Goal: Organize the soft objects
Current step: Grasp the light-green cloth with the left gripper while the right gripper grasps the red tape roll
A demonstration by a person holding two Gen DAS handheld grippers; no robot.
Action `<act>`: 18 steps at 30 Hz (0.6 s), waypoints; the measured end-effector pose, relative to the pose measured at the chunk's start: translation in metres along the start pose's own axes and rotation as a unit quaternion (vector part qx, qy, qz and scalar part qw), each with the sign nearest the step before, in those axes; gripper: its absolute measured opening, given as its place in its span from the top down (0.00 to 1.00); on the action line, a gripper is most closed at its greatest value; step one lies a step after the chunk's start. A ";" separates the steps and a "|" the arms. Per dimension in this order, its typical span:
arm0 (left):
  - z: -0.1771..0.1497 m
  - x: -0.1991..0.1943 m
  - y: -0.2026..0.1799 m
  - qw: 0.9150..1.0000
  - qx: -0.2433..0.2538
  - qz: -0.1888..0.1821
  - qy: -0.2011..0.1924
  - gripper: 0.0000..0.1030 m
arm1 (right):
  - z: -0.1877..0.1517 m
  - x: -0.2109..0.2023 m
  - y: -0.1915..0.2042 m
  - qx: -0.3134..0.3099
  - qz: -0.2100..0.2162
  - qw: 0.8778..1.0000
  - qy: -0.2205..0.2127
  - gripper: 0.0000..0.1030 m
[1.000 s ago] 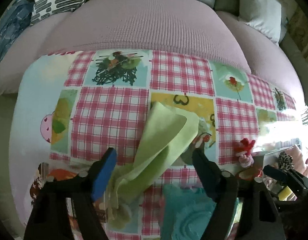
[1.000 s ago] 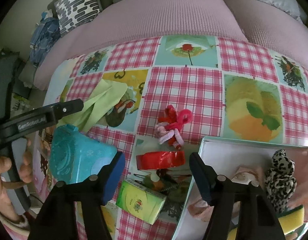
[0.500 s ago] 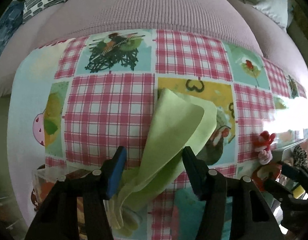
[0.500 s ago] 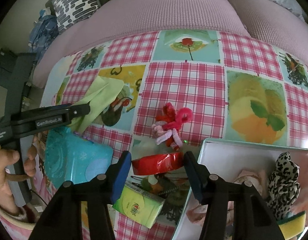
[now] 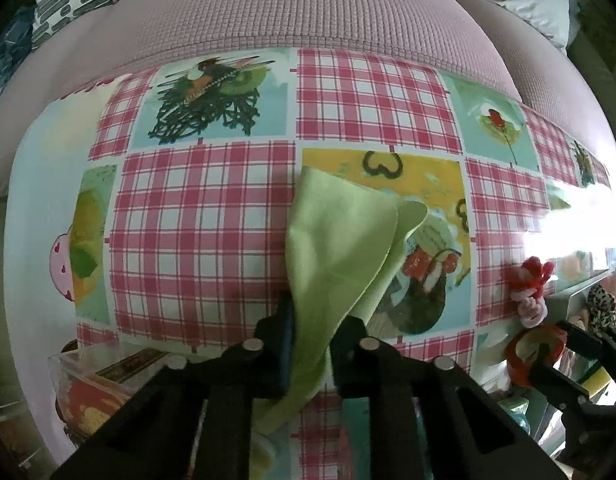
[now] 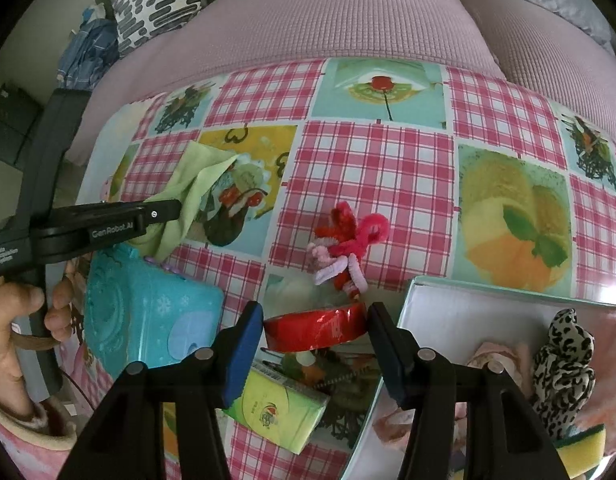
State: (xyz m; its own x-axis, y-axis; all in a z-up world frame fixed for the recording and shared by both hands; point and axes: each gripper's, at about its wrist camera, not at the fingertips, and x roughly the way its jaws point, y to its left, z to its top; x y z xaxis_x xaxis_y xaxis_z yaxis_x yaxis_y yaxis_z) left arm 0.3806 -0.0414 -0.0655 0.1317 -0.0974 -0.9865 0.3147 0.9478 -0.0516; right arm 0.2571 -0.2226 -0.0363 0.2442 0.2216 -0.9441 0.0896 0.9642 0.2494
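Observation:
My left gripper (image 5: 313,320) is shut on a light green cloth (image 5: 339,248), which drapes forward onto the checked tablecloth (image 5: 204,232). In the right wrist view the left gripper (image 6: 176,210) pinches the same cloth (image 6: 196,184) at the left. My right gripper (image 6: 315,320) is open, its fingers either side of a red tape roll (image 6: 315,328). A white tray (image 6: 447,320) at the right holds a leopard-print scrunchie (image 6: 563,352), a pink cloth (image 6: 495,360) and a yellow-green sponge (image 6: 583,448). A red and pink pipe-cleaner bundle (image 6: 343,244) lies mid-table.
A teal plastic case (image 6: 148,312) lies left of the right gripper. A green tissue pack (image 6: 276,412) lies under it. A clear box (image 5: 96,380) sits at the table's near left. A pink sofa (image 6: 327,24) with cushions runs behind the table.
My left gripper has shut on the green cloth, whose lower part is now gathered between the fingers. My right gripper has moved forward around the red tape roll and narrowed slightly.

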 end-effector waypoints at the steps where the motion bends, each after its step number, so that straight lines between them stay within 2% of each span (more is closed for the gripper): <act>1: 0.001 -0.001 0.000 1.000 0.000 -0.003 -0.002 0.91 | 0.000 0.000 0.000 0.000 0.000 1.000 0.000 0.45; 8: -0.005 -0.005 0.001 1.000 -0.005 -0.007 -0.017 0.94 | -0.001 -0.002 0.001 -0.001 0.005 1.000 0.000 0.46; 18: -0.010 -0.047 0.010 0.998 -0.020 -0.006 -0.059 0.95 | -0.006 -0.022 0.003 0.000 0.009 1.000 -0.012 0.46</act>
State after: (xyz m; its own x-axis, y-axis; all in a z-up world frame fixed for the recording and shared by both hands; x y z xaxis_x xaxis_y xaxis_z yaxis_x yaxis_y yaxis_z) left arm 0.3682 -0.0244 -0.0211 0.2385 -0.1420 -0.9607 0.2804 0.9572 -0.0719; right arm 0.2466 -0.2237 -0.0159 0.2697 0.2349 -0.9338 0.0843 0.9603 0.2659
